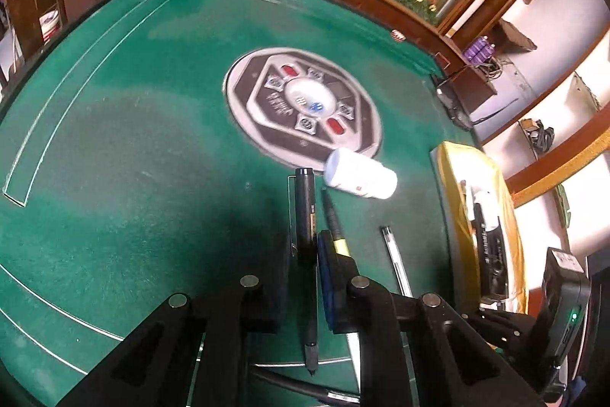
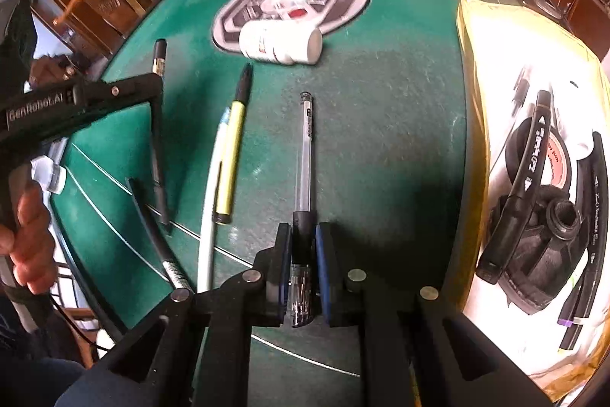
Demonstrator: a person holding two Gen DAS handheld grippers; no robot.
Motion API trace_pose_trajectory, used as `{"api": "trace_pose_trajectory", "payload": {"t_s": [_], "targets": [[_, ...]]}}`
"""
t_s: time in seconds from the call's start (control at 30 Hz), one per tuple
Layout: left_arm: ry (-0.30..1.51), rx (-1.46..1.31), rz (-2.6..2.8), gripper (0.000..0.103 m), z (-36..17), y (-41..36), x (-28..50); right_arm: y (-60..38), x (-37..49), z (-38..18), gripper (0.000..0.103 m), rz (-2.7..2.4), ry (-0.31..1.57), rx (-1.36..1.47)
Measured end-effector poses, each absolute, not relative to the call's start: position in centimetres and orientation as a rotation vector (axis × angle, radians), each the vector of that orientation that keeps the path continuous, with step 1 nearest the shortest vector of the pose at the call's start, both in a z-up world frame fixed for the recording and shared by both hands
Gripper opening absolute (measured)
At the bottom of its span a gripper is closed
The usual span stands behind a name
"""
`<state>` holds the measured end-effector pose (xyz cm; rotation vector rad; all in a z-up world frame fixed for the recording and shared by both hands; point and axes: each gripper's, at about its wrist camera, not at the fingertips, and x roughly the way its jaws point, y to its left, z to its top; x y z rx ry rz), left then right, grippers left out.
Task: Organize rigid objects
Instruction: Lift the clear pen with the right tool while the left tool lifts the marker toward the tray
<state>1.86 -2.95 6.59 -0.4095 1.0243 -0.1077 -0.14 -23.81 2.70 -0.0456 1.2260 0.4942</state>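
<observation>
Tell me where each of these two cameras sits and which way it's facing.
Left wrist: on the left hand-held gripper, looking down its fingers at the green table; shut on a black pen.
Right wrist: on the right hand-held gripper, tilted downward; shut on a clear pen; a hand grips the left gripper's handle.
Shared: white bottle, yellow pen, yellow box.
</observation>
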Motion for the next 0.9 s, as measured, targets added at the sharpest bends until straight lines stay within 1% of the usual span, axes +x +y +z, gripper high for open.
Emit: {"api": "trace_pose_trajectory", "payload": {"t_s": [0.4,0.73,0.9], "targets": [[0.976,-0.380,-0.158,0.014,10.0,-6.2,1.5,-25.9,-0.6,6.1,0.012,0.556,1.124,0.029],[0.919,-0.307,-0.281,0.014,13.7,-11.6,1.4,-31.7,-1.2,9.0,0.012,0.479,1.022,0.124],[0.924,-0.297,-0.316,0.014,14.1,-13.5,1.9,-34.2,-1.5,9.4,0.012,0.431,1.000,0.166]]}}
